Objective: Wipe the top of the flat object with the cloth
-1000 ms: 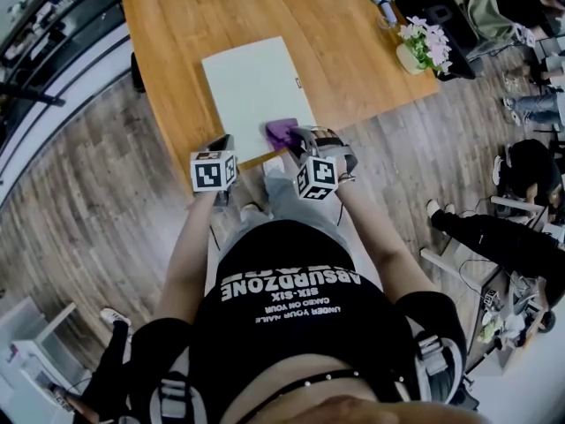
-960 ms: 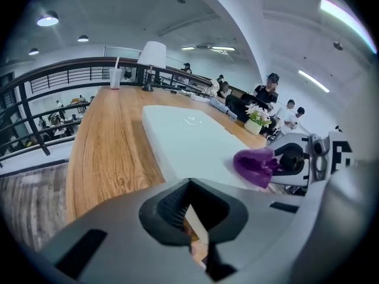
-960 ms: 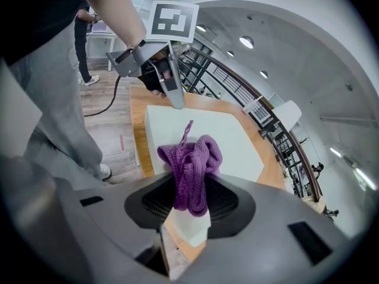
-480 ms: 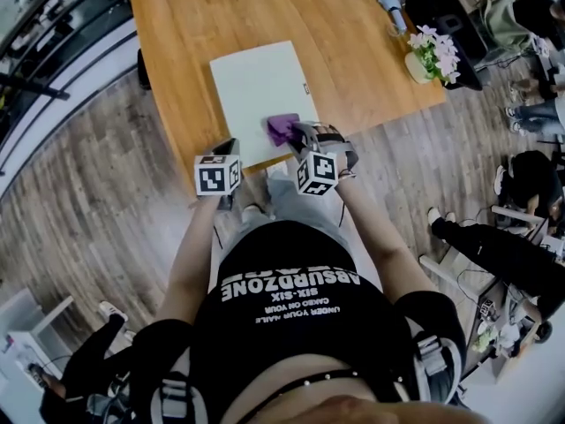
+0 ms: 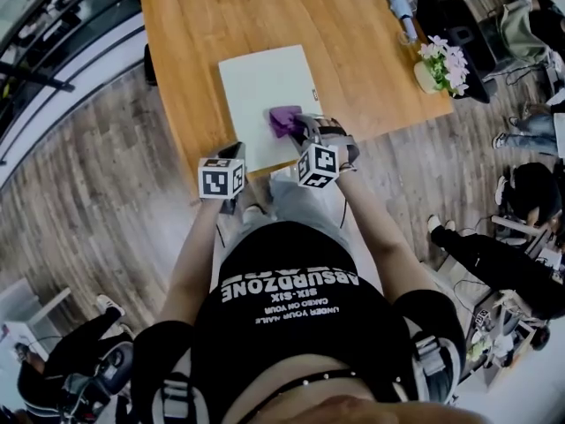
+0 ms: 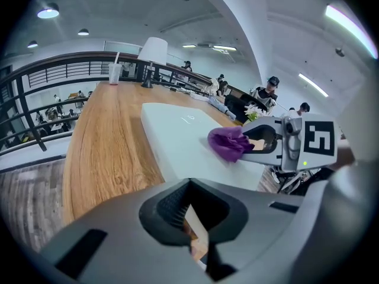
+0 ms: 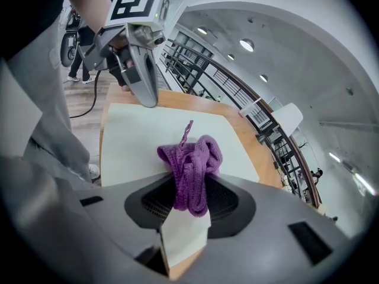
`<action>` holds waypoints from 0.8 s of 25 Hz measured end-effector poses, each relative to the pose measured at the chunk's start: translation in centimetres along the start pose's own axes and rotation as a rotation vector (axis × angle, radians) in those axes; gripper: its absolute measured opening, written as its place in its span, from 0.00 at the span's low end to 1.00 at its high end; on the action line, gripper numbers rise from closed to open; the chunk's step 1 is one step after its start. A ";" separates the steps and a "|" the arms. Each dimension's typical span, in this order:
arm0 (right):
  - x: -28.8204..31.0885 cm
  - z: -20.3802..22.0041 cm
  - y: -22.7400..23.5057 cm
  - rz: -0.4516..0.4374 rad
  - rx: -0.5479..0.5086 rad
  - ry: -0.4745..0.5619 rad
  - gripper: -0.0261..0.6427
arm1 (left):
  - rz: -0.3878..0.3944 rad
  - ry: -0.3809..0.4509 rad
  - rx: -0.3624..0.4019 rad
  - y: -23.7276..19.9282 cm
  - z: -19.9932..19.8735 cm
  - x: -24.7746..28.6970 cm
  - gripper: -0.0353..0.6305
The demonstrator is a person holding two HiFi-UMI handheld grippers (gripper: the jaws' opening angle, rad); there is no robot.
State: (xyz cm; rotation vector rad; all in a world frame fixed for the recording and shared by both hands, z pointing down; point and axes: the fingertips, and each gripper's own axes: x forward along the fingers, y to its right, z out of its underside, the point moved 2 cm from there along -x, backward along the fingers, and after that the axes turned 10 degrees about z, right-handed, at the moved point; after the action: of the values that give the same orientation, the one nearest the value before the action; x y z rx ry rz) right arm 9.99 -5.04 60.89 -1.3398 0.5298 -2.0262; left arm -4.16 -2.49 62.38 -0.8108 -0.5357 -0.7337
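It is bright and even in here, lit by round ceiling lamps (image 6: 47, 10) and a long strip light (image 6: 349, 22) overhead, so shadows are soft and faint. The pale board (image 5: 265, 91) looks close to washed out, and the wooden table (image 5: 212, 25) carries a mild sheen. Every view bends hard at its edges: the floorboards (image 5: 97, 193) curve in the head view, and both gripper views fade to black corners. The nearest foreground in the gripper views is soft, while the purple cloth (image 7: 190, 161) is crisp.
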 end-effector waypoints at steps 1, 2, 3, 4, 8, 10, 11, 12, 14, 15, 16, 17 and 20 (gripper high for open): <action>0.3 -0.1 0.2 0.001 0.002 0.002 0.26 | 0.001 -0.001 0.000 0.0 0.0 0.0 0.08; 0.5 -0.3 0.5 0.002 0.004 0.004 0.26 | 0.002 -0.002 0.000 -0.1 -0.1 -0.1 0.08; 0.7 -0.4 0.7 0.003 0.005 0.005 0.26 | 0.005 -0.003 -0.001 -0.1 -0.1 -0.2 0.08; 1.0 -0.5 1.0 0.004 0.006 0.007 0.26 | 0.007 -0.005 -0.002 -0.1 -0.2 -0.2 0.08; 2.3 -0.7 2.1 0.005 0.004 0.013 0.26 | 0.013 -0.006 -0.017 -0.2 -0.4 -0.1 0.08; 3.0 -0.8 2.7 0.008 0.003 0.014 0.26 | 0.016 -0.007 -0.025 -0.3 -0.3 0.0 0.08; 3.4 -0.8 3.0 0.010 0.002 0.013 0.26 | 0.017 -0.008 -0.029 -0.4 -0.3 0.0 0.08; 3.8 -0.8 3.3 0.011 0.002 0.013 0.26 | 0.017 -0.008 -0.032 -0.4 -0.3 0.1 0.08; 4.4 -1.0 3.8 0.013 0.001 0.012 0.26 | 0.018 -0.006 -0.034 -0.4 -0.3 0.1 0.08; 4.7 -1.1 4.1 0.014 0.000 0.012 0.26 | 0.018 -0.006 -0.035 -0.4 -0.3 0.0 0.08; 5.0 -1.2 4.4 0.015 -0.001 0.013 0.26 | 0.018 -0.005 -0.034 -0.4 -0.3 -0.1 0.08; 5.3 -1.4 4.6 0.015 -0.003 0.013 0.26 | 0.016 -0.004 -0.031 -0.4 -0.3 -0.2 0.08; 5.9 -1.6 5.3 0.014 -0.018 0.017 0.26 | 0.011 0.003 -0.024 -0.5 -0.3 -0.2 0.08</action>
State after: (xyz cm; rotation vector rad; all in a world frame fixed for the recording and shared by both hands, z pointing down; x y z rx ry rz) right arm 8.44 -13.00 60.70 -1.3274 0.5644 -2.0277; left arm -4.61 -2.87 62.28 -0.8346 -0.5201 -0.7324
